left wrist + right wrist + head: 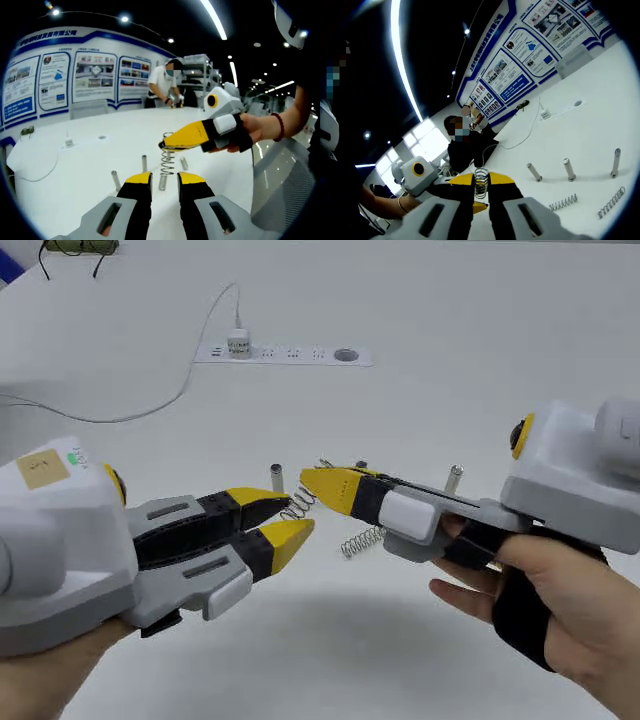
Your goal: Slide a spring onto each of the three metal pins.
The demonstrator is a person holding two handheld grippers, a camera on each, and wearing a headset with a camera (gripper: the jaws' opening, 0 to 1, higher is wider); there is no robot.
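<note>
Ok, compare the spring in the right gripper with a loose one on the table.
The held spring is pinched in the right gripper, off the table; the loose spring lies flat on it. The held spring's free end points toward the open left gripper; the loose spring is in no jaws. Both are wire coils, off the pins.

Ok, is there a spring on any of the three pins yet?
No, all bare. The three pins stand upright with nothing around them; two springs lie flat on the table and the right gripper pinches a third spring.

White table (pixel 450 300) with pins (pixel 277 477), springs (pixel 563 202), power strip (pixel 285 354)
</note>
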